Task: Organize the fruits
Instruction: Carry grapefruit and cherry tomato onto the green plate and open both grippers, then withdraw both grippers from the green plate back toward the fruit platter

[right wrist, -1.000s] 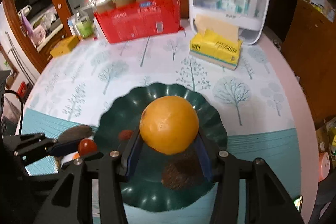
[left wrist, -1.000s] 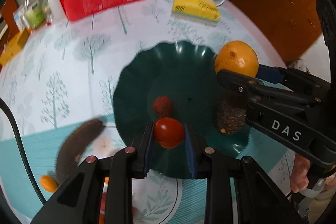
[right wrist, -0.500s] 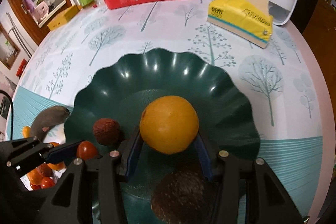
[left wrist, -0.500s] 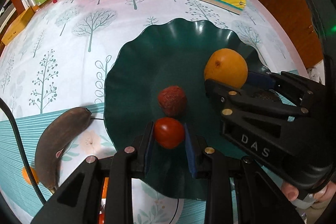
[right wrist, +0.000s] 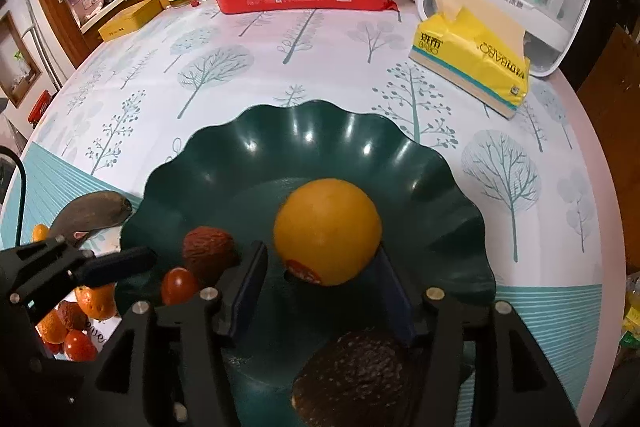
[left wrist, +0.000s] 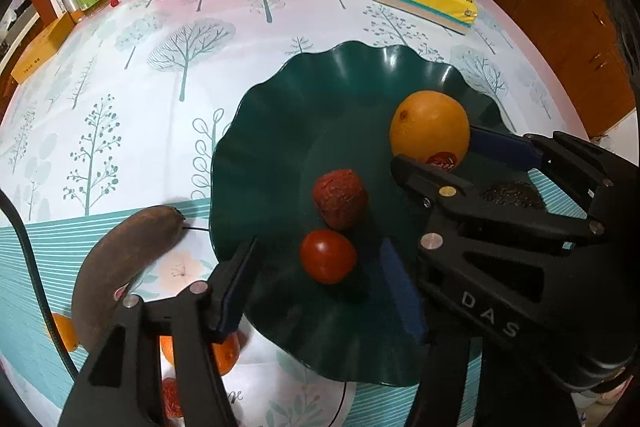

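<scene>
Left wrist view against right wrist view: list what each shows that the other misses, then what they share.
Only the left wrist view shows the left gripper open around the tomato. Only the right shows the right gripper open around the orange, plus the whole avocado. Both show the green plate, the lychee, the dark banana and the tissue pack.

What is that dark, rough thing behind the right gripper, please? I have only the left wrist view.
Observer: An avocado, lying in the green dish near its front rim.
Operator: Thank you. Is the right gripper clamped on the orange?
Observer: No. The right gripper has just been opening its jaws. The orange sits on the dish between them, with a gap showing at the pad on the picture's left.
</scene>
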A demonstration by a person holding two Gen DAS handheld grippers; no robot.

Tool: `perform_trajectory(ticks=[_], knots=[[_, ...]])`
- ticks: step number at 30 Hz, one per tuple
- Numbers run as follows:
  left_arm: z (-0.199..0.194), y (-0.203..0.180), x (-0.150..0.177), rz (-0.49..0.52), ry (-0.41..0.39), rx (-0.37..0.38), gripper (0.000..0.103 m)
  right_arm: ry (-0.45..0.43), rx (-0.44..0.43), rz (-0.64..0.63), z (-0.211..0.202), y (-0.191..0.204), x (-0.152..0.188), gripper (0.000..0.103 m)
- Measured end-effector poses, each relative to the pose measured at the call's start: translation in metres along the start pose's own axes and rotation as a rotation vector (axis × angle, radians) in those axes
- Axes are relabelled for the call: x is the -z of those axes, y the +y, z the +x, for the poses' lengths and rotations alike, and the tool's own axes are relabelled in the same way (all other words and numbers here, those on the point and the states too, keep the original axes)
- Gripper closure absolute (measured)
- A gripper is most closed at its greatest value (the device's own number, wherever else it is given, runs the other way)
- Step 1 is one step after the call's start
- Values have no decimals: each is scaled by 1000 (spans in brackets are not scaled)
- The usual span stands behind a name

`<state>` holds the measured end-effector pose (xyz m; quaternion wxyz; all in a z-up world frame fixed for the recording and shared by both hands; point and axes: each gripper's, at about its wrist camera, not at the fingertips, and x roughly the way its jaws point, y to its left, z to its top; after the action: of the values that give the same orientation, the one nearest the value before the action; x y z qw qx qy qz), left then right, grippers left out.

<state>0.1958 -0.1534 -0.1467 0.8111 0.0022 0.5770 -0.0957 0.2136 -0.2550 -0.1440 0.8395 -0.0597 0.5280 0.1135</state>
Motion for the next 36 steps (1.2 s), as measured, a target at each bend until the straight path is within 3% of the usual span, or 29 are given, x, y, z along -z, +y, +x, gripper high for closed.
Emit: perform_trajectory(ticks=[20,36], knots=[[-44,8,12,-26,-54,-7,34,-105,-12,15,-53,8,2,43],[-114,24,45,2,-154,10,24,-150,16,57,-107,23,26,43]])
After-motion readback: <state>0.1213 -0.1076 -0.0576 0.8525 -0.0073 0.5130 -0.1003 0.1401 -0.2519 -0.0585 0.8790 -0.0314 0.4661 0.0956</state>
